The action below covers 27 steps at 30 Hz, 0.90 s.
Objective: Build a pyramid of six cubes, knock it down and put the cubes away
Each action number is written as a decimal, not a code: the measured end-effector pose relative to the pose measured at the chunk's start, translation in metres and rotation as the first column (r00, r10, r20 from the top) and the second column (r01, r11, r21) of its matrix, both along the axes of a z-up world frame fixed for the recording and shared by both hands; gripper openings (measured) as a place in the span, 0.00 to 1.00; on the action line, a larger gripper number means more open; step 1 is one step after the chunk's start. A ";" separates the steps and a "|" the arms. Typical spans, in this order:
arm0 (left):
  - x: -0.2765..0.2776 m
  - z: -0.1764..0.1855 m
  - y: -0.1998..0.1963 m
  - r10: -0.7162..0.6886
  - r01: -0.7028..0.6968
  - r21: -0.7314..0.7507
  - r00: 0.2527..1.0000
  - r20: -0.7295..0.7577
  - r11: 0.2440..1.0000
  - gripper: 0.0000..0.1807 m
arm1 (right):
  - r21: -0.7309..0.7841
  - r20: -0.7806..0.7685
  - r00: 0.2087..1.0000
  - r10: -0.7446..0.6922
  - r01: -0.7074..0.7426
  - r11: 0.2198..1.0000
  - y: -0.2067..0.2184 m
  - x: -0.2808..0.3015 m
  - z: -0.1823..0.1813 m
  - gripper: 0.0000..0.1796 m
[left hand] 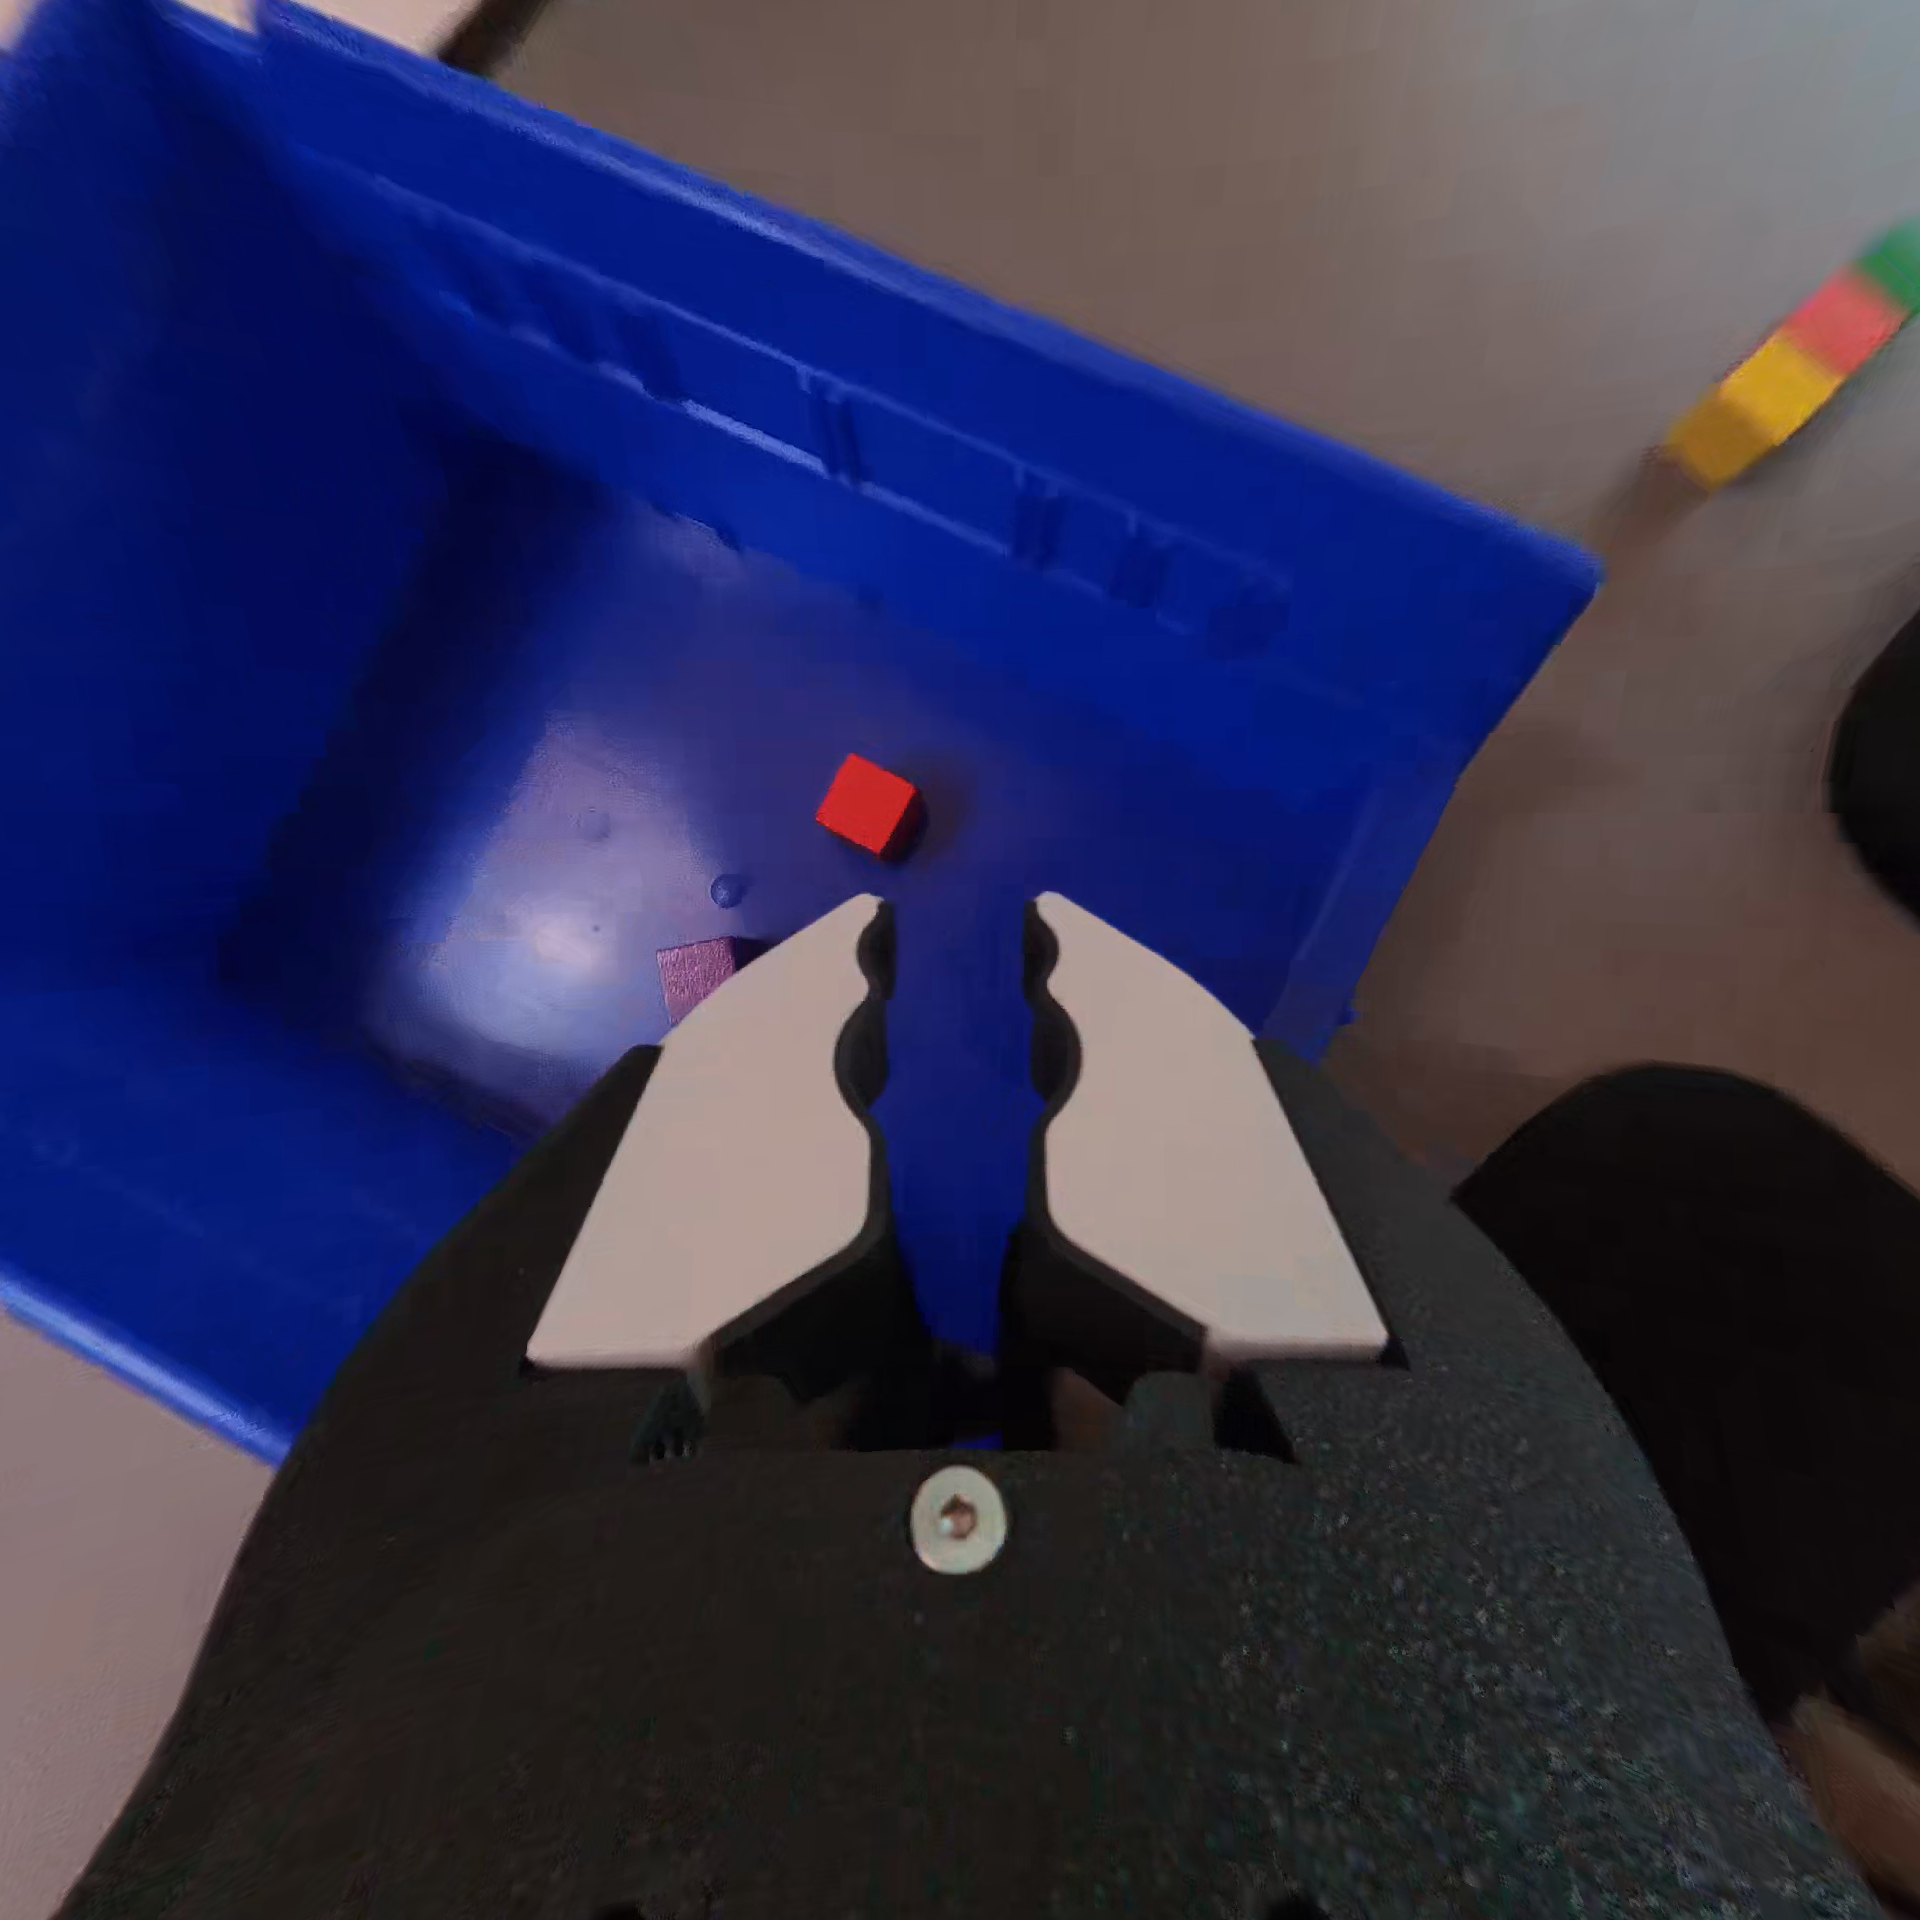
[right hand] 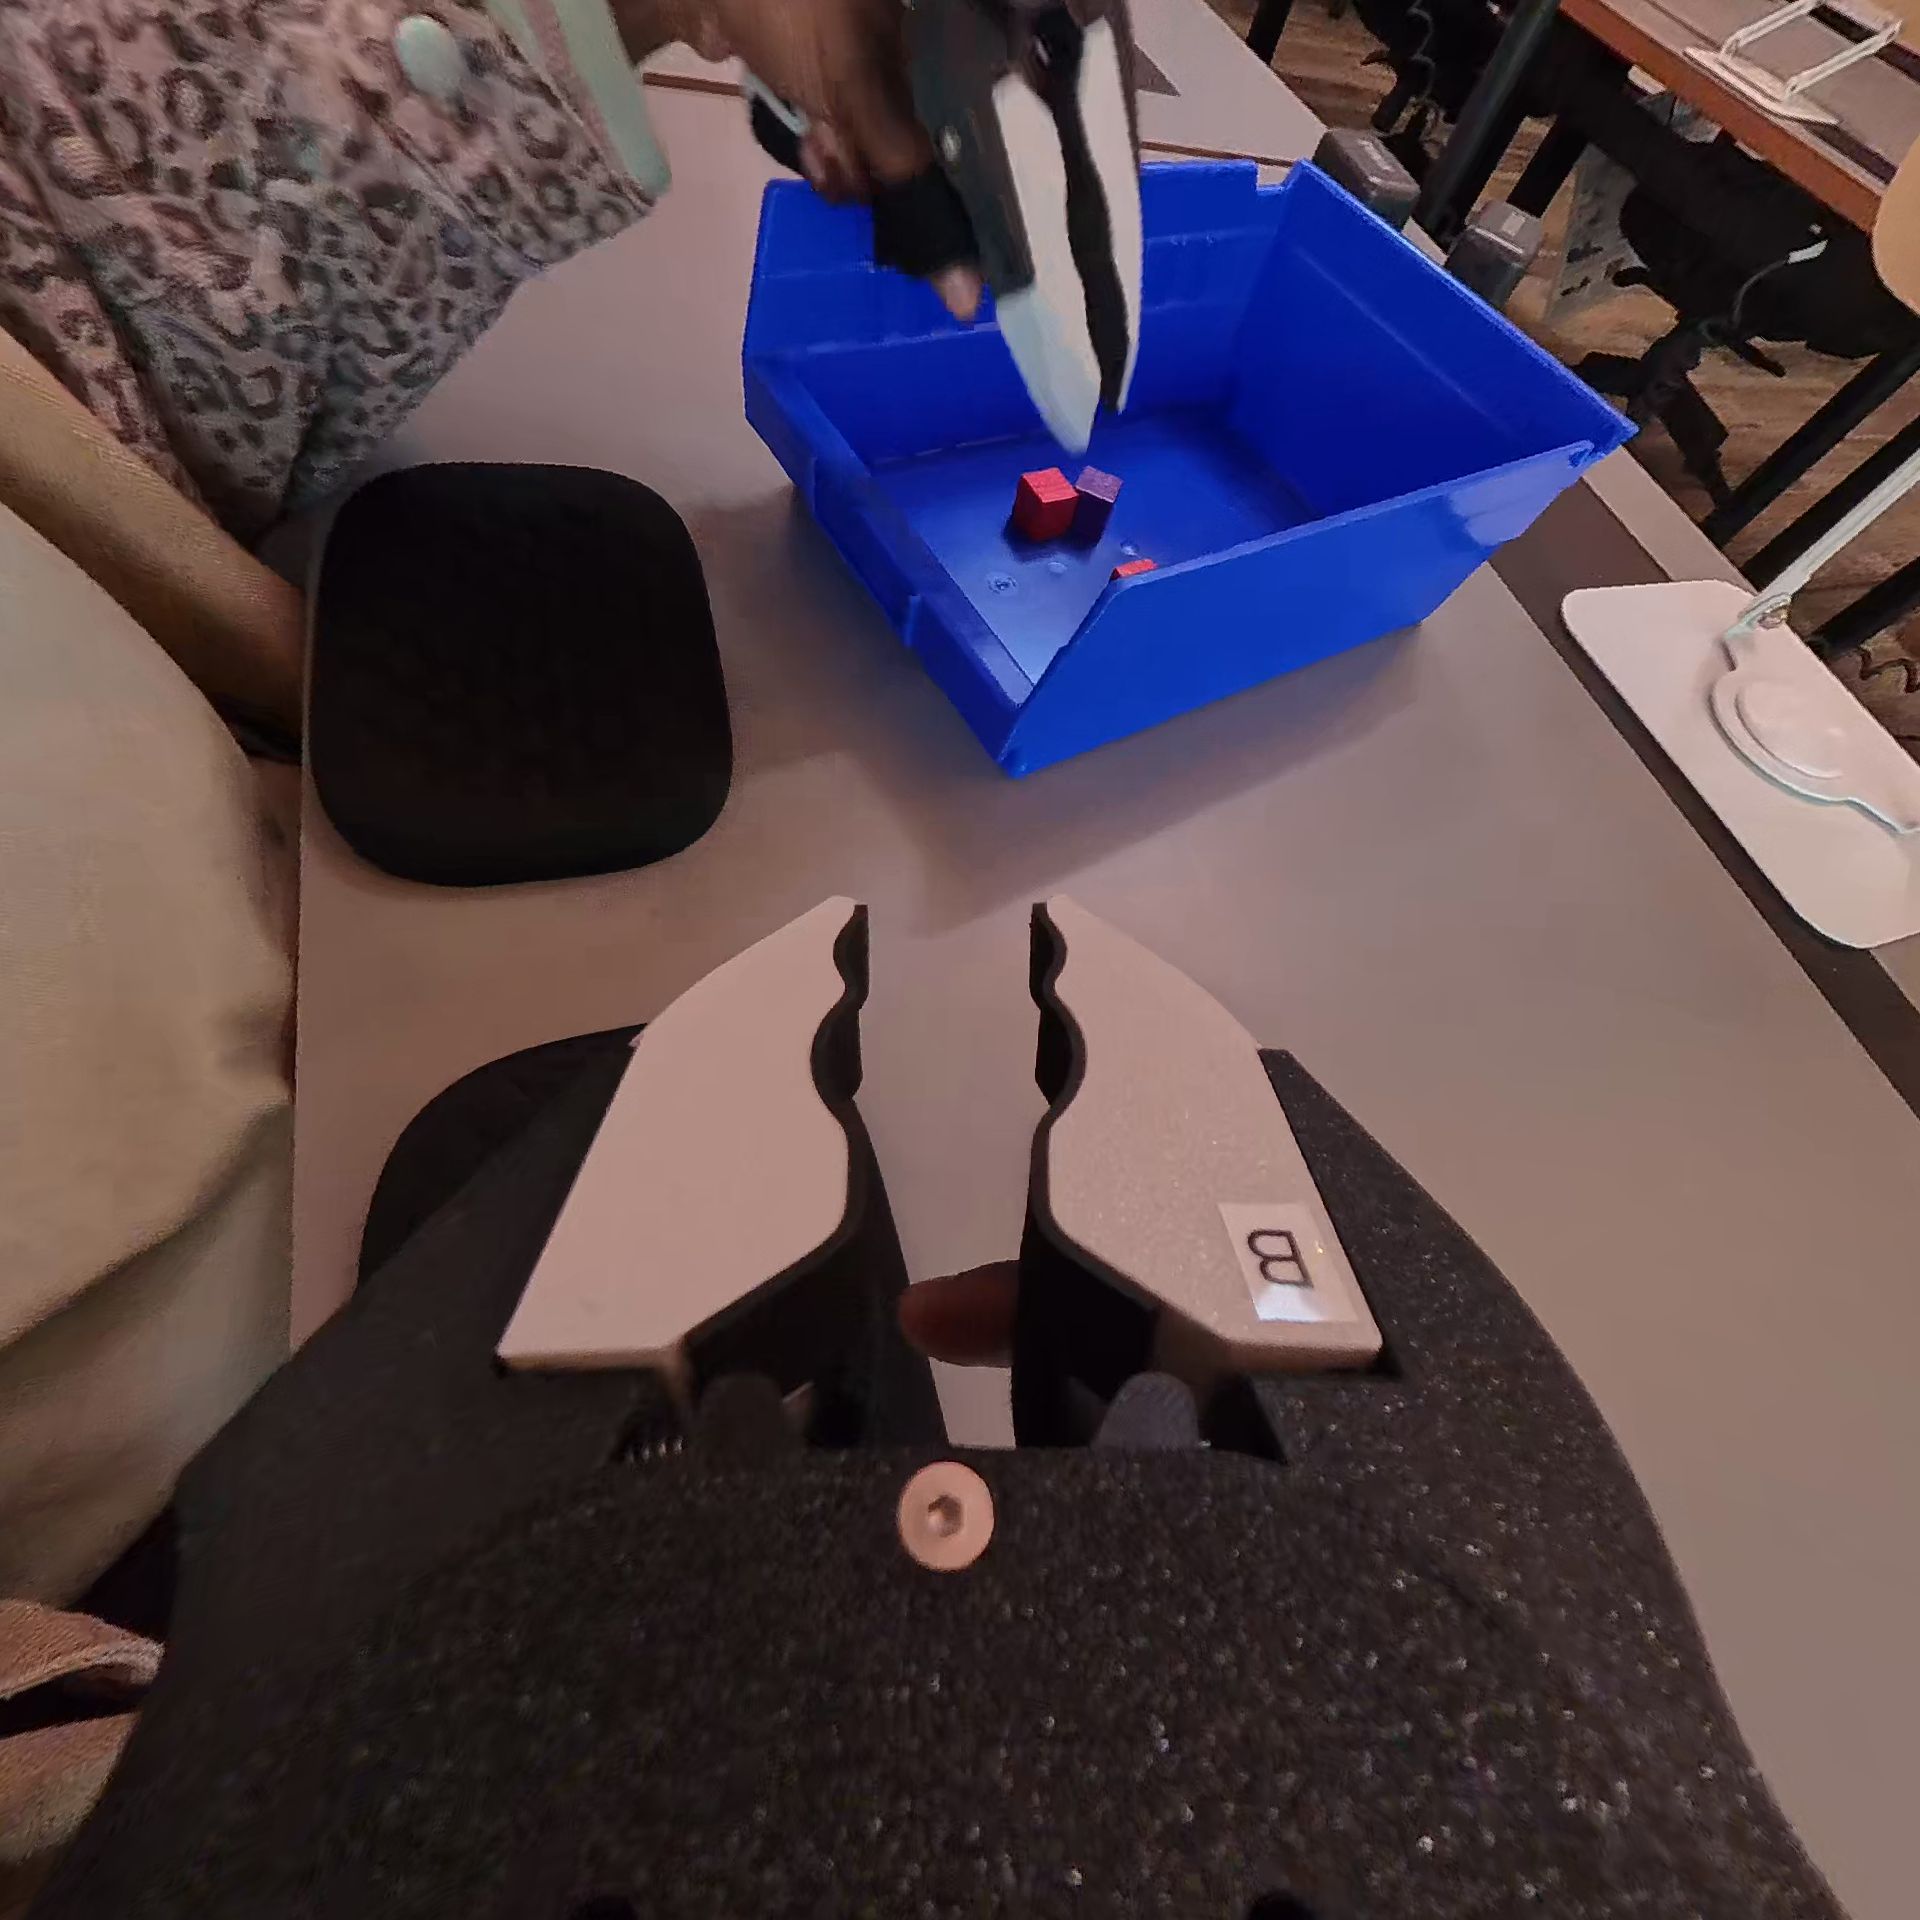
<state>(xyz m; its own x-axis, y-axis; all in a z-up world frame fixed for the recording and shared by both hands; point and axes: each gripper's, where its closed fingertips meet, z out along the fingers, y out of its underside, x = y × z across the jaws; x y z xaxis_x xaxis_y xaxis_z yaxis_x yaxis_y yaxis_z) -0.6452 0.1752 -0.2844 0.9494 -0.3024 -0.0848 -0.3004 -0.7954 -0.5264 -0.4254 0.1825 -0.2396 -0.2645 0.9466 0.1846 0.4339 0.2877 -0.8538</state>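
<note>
My left gripper (left hand: 956, 914) is open and empty, held above the inside of the blue bin (left hand: 312, 540). A red cube (left hand: 868, 805) lies on the bin floor just beyond its fingertips. A purple cube (left hand: 698, 971) is partly hidden by its left finger. A yellow cube (left hand: 1756, 410), a red cube (left hand: 1844, 322) and a green cube (left hand: 1893, 265) stand in a blurred row on the table at the far right. In the right wrist view my right gripper (right hand: 945, 920) is open and empty over bare table. The bin (right hand: 1351, 644) there holds a red cube (right hand: 1044, 499), a purple cube (right hand: 1098, 490) and another red cube (right hand: 1132, 568), under the left gripper (right hand: 1096, 421).
A black pad (right hand: 514, 670) lies on the table left of the bin and also shows in the left wrist view (left hand: 1745, 1299). A white lamp base (right hand: 1745, 748) sits at the table's right edge. A person in patterned clothing (right hand: 260, 208) sits at the left. Across from one pair of fingers to the other is roughly 25 cm.
</note>
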 end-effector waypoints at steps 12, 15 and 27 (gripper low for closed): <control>0.002 -0.032 0.027 -0.080 0.077 -0.057 0.996 -0.038 0.995 0.12 | -0.043 -0.065 0.998 -0.007 0.004 0.999 0.001 0.005 0.012 0.16; 0.058 0.047 0.017 -0.237 0.109 0.422 0.935 0.263 0.900 0.12 | -0.185 -0.259 0.966 -0.022 -0.027 0.982 -0.012 -0.015 0.041 0.16; 0.165 0.144 -0.061 -0.691 -0.011 0.854 0.582 0.428 0.520 0.11 | -0.473 -0.563 0.826 -0.020 -0.302 0.828 -0.065 -0.065 0.111 0.19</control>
<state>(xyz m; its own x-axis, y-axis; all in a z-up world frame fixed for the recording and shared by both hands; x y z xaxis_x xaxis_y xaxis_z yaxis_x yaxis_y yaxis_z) -0.4803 0.1145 -0.1404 0.6253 -0.7706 0.1230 0.2618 0.0587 -0.9633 -0.4903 0.1178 -0.1282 -0.4166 0.8923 -0.1741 -0.1342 -0.2498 -0.9589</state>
